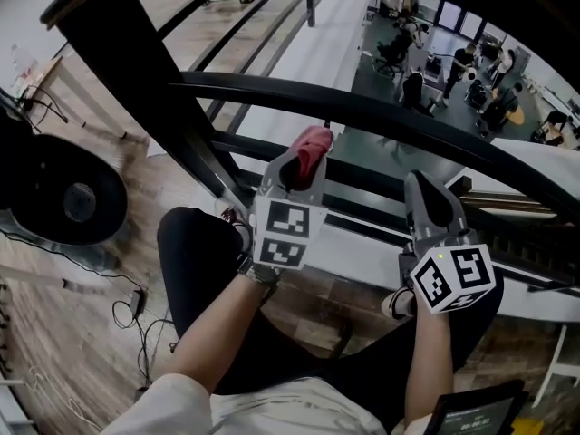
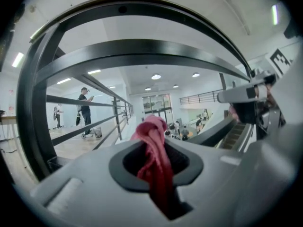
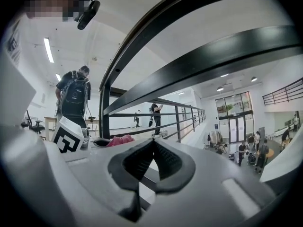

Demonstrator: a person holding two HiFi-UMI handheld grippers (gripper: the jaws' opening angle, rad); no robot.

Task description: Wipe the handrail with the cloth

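A dark metal handrail (image 1: pixel 362 107) curves across the head view above both grippers, with lower rails beneath it. My left gripper (image 1: pixel 302 163) is shut on a red cloth (image 1: pixel 313 148) that bunches out past its tips, just below the handrail. In the left gripper view the cloth (image 2: pixel 154 160) hangs pinched between the jaws, the handrail (image 2: pixel 142 51) arching overhead. My right gripper (image 1: pixel 433 202) sits to the right, lower than the rail, jaws together with nothing held (image 3: pixel 152 143). The right gripper view shows the rail (image 3: pixel 213 56) above and the left gripper's cloth (image 3: pixel 120 140) at left.
A black round stool or base (image 1: pixel 68 198) stands at left on the wooden floor with cables (image 1: pixel 136 311). Beyond the railing is a drop to a lower floor with several people (image 1: pixel 471 71). The person's dark trousered legs (image 1: pixel 199 261) are below the grippers.
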